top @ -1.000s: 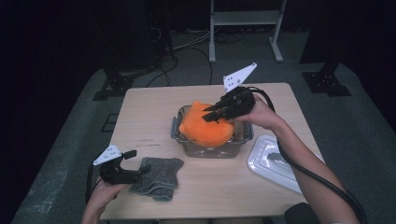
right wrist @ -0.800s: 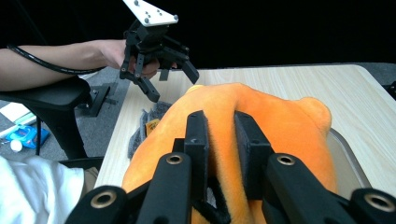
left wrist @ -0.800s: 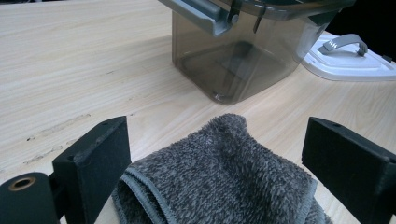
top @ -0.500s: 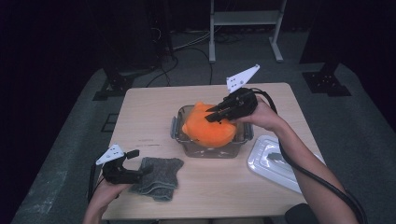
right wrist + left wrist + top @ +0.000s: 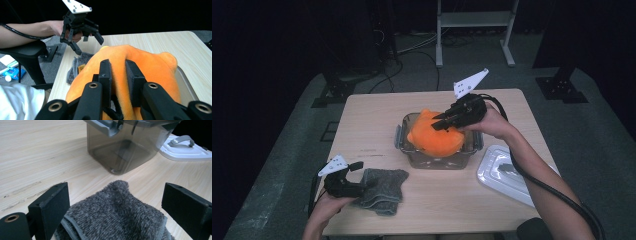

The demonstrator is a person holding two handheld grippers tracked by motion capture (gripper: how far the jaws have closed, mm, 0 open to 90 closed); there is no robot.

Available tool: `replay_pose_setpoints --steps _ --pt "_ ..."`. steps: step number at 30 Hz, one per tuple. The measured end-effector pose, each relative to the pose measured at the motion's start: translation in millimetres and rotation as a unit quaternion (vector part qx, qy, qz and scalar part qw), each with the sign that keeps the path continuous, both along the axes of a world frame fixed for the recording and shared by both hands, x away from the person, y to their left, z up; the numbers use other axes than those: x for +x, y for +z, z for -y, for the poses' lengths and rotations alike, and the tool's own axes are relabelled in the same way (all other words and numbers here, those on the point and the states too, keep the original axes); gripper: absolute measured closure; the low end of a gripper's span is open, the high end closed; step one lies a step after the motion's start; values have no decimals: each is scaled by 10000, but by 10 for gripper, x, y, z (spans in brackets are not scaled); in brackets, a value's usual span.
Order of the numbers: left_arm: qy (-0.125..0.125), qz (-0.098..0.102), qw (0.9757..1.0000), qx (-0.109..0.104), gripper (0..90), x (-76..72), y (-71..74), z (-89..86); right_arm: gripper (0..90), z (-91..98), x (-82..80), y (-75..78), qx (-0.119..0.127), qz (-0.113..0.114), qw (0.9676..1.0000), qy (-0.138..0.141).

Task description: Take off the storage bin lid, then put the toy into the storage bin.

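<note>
- So the main thing here is an orange plush cloth (image 5: 434, 140), soft and fuzzy, bunched into a rounded lump with a couple of little peaks on top.
- It sits in a clear smoky container (image 5: 412, 156) in the middle of the wooden table (image 5: 372, 125), and it bulges well above the rim.
- The right gripper (image 5: 447, 122) has its jaws clenched on a fold of that orange cloth; in the right gripper view the two black jaws stand close together with a ridge of orange fabric (image 5: 140, 62) pinched between them.
- The grip is on the upper right part of the lump, as the high view has it.
- The left gripper (image 5: 357, 176) is down at the near left of the table with its jaws spread wide, holding nothing.
- A grey towel (image 5: 115, 212) lies folded on the table between those open jaws, reaching toward the container; can't really tell if the jaws touch it, looks like there's a gap on both sides.
- A white lid (image 5: 507, 172) with a grey handle lies flat on the table to the right of the container, just beside it.
</note>
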State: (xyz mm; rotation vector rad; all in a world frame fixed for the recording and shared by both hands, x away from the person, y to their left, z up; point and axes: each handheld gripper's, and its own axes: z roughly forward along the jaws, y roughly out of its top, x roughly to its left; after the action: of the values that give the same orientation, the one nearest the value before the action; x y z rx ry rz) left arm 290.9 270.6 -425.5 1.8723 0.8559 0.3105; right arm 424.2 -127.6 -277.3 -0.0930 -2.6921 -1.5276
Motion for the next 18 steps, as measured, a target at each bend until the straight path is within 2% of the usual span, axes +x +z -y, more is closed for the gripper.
replay_pose_setpoints --steps 7,11,18 --pt "-49 6 10000 46 71 0 -4 22 762 20 31 -21 -12 -18 10000 -51" --pt "-58 41 10000 -8 71 3 13 35 762 32 59 -30 -8 -23 10000 -68" --pt "-56 -11 10000 17 71 9 -14 13 761 18 124 -19 -9 -39 10000 -85"
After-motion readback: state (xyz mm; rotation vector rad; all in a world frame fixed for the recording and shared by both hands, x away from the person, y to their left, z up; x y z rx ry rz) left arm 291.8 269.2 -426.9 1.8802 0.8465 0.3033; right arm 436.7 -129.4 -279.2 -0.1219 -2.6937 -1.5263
